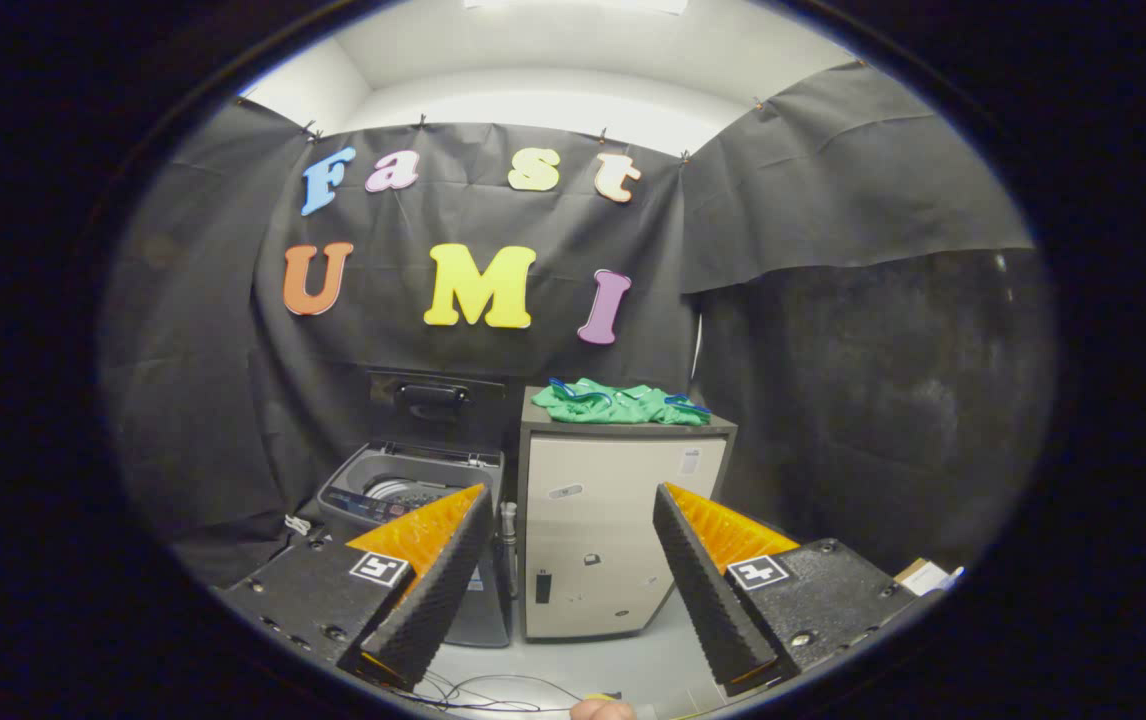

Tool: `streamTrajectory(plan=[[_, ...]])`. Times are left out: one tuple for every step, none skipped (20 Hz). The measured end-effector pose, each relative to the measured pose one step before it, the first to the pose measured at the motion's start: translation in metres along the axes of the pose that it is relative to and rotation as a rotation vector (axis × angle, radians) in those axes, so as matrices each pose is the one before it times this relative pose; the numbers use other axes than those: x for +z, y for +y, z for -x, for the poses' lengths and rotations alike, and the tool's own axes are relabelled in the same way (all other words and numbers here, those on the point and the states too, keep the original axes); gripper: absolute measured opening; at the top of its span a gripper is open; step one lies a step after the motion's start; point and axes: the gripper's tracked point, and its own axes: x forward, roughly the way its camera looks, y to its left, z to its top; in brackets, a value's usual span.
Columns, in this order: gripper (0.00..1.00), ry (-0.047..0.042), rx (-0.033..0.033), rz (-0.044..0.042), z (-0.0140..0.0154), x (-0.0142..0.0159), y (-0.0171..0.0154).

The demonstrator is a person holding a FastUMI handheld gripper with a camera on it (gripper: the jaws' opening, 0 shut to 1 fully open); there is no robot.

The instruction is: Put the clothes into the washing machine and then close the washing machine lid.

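Ahead, green clothes [623,403] lying crosswise atop cabinet [613,530], tongs [570,500] spread, empty.

Standing on pale floor [633,670]: beige cabinet [613,530] beside open washer [413,490]. Lying on cabinet top: green clothes [623,402]. Trailing across floor near fingers: thin cables [493,690]. Gripper [573,560] spread wide, holding nothing.

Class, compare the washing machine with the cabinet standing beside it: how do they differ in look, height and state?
The washing machine is grey and dark; the cabinet is pale with a dark top. The washing machine stands lower than the cabinet. The washing machine's lid is raised, showing the drum; the cabinet is closed, with green clothes on top. Both stand on the floor against the wall, far beyond the open gripper.
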Motion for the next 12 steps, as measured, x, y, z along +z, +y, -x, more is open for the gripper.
streamTrajectory(plan=[[1.00, 0.00235, 0.00256, -0.00637, -0.00264, 0.00486, -0.00131], [1.00, 0.00180, -0.00211, -0.00949, -0.00635, 0.00606, -0.00453], [1.00, 0.01280, -0.00889, -0.00372, -0.00744, 0.00815, -0.00543], [1.00, 0.00533, -0.00896, -0.00863, -0.00881, 0.00428, -0.00648], [1.00, -0.00189, -0.00126, -0.01307, -0.00871, 0.01059, -0.00481], [1.00, 0.00104, -0.00330, -0.00940, -0.01050, 0.00805, -0.00500], [1.00, 0.00794, -0.00825, -0.00199, -0.01311, 0.00724, -0.00679], [1.00, 0.00594, -0.00482, 0.00169, -0.01196, 0.00712, -0.00718], [1.00, 0.00074, -0.00168, 0.00126, -0.01385, 0.00893, -0.00512], [1.00, -0.00150, -0.00160, 0.00329, -0.01619, 0.00984, -0.00501], [1.00, 0.00519, 0.00040, 0.00915, -0.01595, 0.00781, -0.00456], [1.00, 0.00068, 0.00125, 0.00822, -0.01780, 0.00647, -0.00404]])
